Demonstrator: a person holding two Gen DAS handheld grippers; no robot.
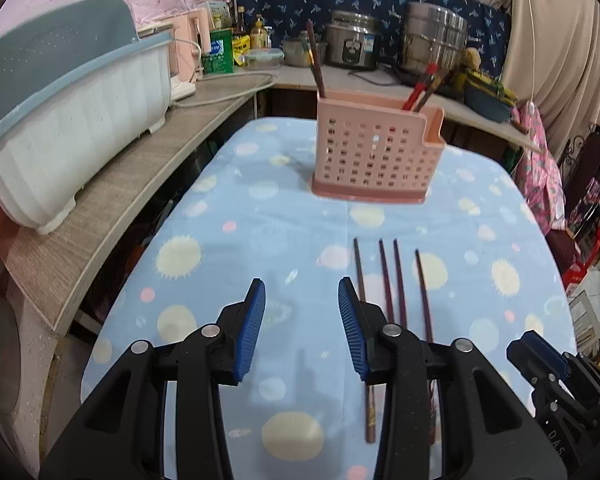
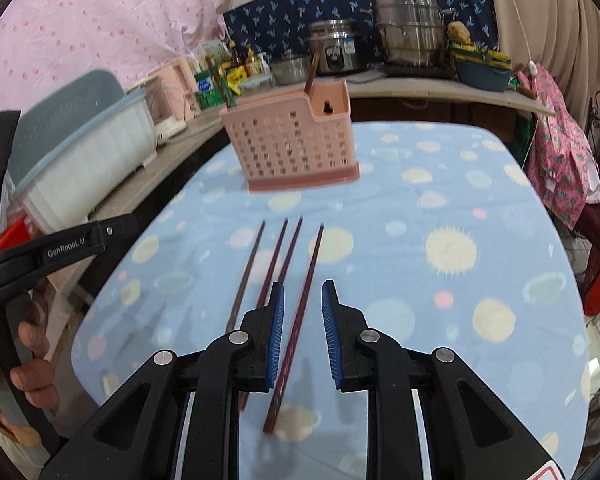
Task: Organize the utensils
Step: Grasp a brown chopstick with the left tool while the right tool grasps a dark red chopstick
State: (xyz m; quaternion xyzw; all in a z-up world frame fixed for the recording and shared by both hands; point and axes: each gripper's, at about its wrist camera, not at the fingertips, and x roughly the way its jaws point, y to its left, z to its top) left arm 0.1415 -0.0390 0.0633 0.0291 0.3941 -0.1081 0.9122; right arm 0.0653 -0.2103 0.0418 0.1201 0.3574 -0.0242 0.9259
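Observation:
Several dark chopsticks [image 1: 400,272] lie side by side on the blue dotted tablecloth [image 1: 240,220], pointing toward a pink perforated utensil holder [image 1: 376,152] that has a few chopsticks standing in it. My left gripper [image 1: 301,284] hovers open just left of the leftmost chopstick [image 1: 358,264], with nothing between its pads. My right gripper [image 2: 303,285] is open with a narrow gap, low over the rightmost chopstick [image 2: 312,272], which runs between its fingers without being pinched. The holder [image 2: 296,152] stands beyond. A hand [image 2: 32,360] holds the left gripper at the left edge.
A white and blue dish rack [image 1: 72,120] sits on the wooden counter [image 1: 140,184] to the left. Steel pots [image 1: 432,40] and bottles [image 1: 258,34] line the back counter. A floral cloth [image 1: 540,160] hangs past the table's right edge.

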